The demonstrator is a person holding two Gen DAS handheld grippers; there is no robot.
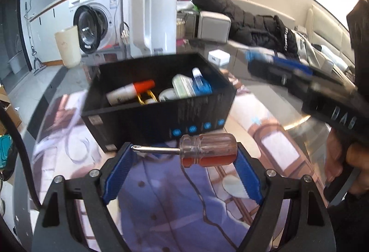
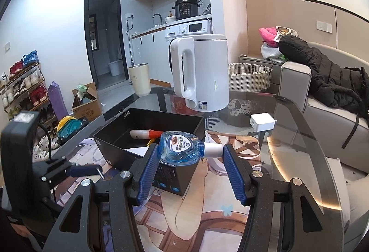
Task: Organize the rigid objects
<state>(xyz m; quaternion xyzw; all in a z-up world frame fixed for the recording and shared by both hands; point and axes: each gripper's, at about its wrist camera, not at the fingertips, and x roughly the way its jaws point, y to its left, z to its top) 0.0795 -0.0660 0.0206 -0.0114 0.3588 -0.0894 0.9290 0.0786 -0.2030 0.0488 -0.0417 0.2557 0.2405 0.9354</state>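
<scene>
jaws around screwdriver (image 1: 203, 150), bottle (image 2: 184, 148)

A short screwdriver with a clear amber plastic handle (image 1: 207, 150) is lying crosswise, steel tip pointing left. A blue transparent eye-drop bottle with a white cap (image 2: 182, 148) is hanging sideways above the open black rectangular box (image 2: 138, 134), cap pointing right.

White washing machine (image 2: 188, 29) under the kitchen counter, black cooker (image 2: 185, 8) on top. Left of it, dark doorway (image 2: 102, 30) and shoe rack (image 2: 22, 88). Right of it, beige sofa (image 2: 322, 99) under a black coat (image 2: 327, 74). Wicker basket (image 2: 250, 77) between.
</scene>
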